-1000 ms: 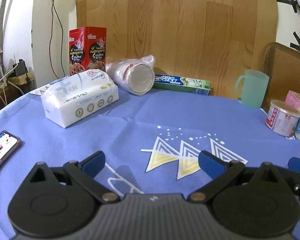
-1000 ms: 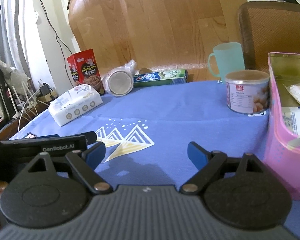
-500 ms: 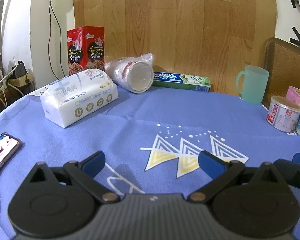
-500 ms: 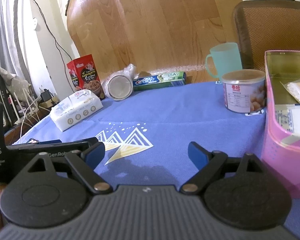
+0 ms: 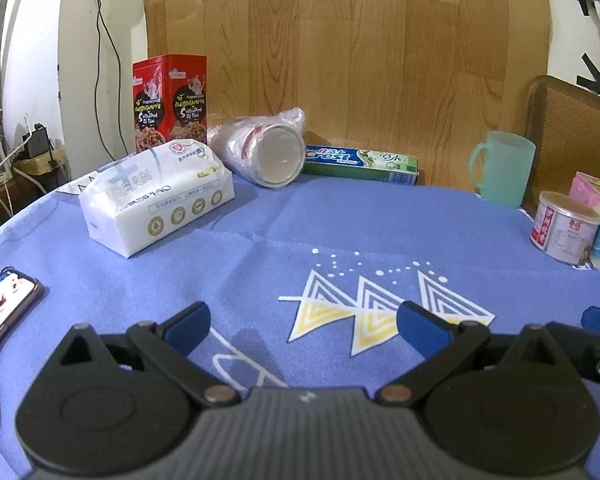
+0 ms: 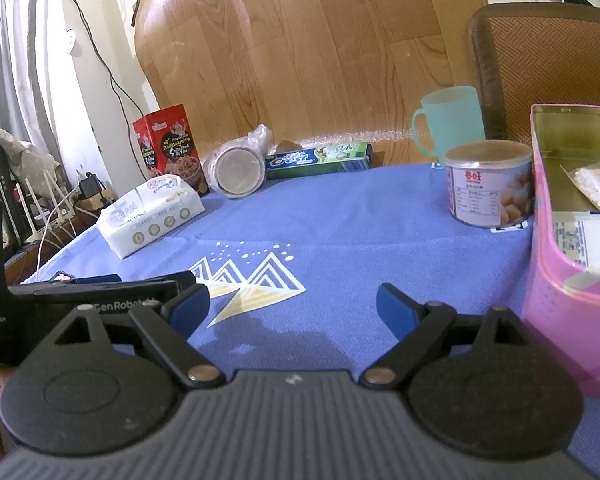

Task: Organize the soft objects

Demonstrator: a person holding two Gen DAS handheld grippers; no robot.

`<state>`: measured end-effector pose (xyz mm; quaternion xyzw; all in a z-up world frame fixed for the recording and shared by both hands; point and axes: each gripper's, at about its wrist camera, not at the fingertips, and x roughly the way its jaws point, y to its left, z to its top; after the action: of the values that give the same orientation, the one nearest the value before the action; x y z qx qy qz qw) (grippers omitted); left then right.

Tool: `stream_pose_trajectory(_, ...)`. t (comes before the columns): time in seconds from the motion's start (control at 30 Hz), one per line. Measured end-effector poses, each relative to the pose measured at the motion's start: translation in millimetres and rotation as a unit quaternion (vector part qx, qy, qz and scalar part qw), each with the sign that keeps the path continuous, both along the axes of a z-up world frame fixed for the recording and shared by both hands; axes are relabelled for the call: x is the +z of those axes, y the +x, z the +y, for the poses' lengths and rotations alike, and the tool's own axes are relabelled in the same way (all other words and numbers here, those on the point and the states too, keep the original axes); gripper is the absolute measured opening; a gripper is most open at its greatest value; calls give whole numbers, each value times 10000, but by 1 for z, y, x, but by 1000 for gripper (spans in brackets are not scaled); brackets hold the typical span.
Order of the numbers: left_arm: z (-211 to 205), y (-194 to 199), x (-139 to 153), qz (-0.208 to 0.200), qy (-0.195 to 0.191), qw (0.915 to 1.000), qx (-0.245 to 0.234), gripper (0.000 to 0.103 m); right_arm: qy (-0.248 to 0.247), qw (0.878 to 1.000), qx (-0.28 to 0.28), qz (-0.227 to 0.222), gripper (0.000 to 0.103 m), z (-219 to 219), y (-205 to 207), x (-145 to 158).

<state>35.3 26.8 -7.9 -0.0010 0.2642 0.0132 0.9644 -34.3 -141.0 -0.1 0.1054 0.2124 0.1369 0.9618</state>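
Note:
A white soft tissue pack (image 5: 156, 196) lies at the far left of the blue tablecloth; it also shows in the right wrist view (image 6: 150, 214). A plastic-wrapped stack of paper cups (image 5: 266, 152) lies on its side behind it, also in the right wrist view (image 6: 236, 164). A pink tin box (image 6: 572, 248) stands open at the right with cotton swabs (image 6: 596, 178) and a packet inside. My left gripper (image 5: 302, 322) is open and empty, low over the cloth's near middle. My right gripper (image 6: 292, 306) is open and empty beside the pink box.
A red snack box (image 5: 170, 100), a toothpaste box (image 5: 360, 162), a teal mug (image 5: 504, 168) and a food can (image 5: 564, 228) stand along the back and right. A phone (image 5: 4, 304) lies at the left edge. A woven chair (image 6: 540, 64) stands behind the table.
Both grippers have drawn back and risen slightly, so the table's objects look a little farther away. Nothing on the table has moved. Both stay open.

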Motion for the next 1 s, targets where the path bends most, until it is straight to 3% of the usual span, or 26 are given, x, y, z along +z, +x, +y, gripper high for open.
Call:
stream_pose_trajectory(0.6,-1,3,-2,135,-26,9997,-202,103,-71,9999,-150,44,92,2,1,0)
stream_pose_trajectory(1.0,-3,10,-7,525,-124,9970,-554,103,-97,9999,-73,91,93,3,4,-1)
